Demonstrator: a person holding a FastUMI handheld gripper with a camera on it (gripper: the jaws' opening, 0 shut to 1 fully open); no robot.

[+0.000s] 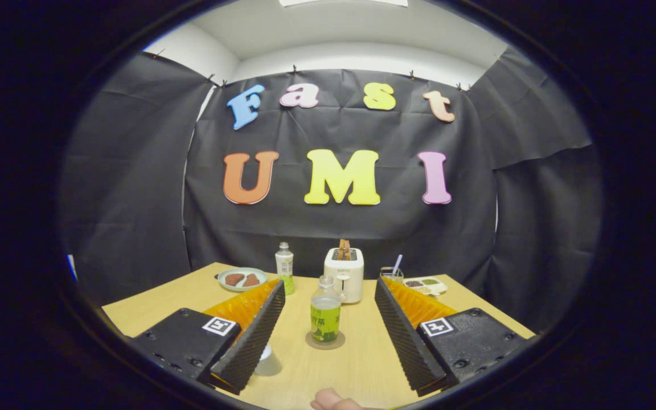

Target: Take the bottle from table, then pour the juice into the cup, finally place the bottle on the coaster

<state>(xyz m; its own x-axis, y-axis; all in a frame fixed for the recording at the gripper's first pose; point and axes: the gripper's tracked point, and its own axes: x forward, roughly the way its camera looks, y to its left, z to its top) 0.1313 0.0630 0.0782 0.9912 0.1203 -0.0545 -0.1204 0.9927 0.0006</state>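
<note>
- While the gripper (pixel 328 333) hangs with fingers spread wide and ribbed inner faces gripping nothing, a round pale plate (pixel 242 278) with two brown pieces sits far left on the wooden table (pixel 151 307).
- Far bottle (pixel 285 274): clear plastic, pale label, writing illegible.
- Task bottle (pixel 326 316): green-labelled, upright on round coaster (pixel 324 341), between the fingers, untouched.
- White toaster (pixel 344 273) behind it.
- Small divided tray (pixel 427 285) far right.

Gripper (pixel 328 319): ridged fingers spread wide, square tag markers, screwed mounting plates.
</note>
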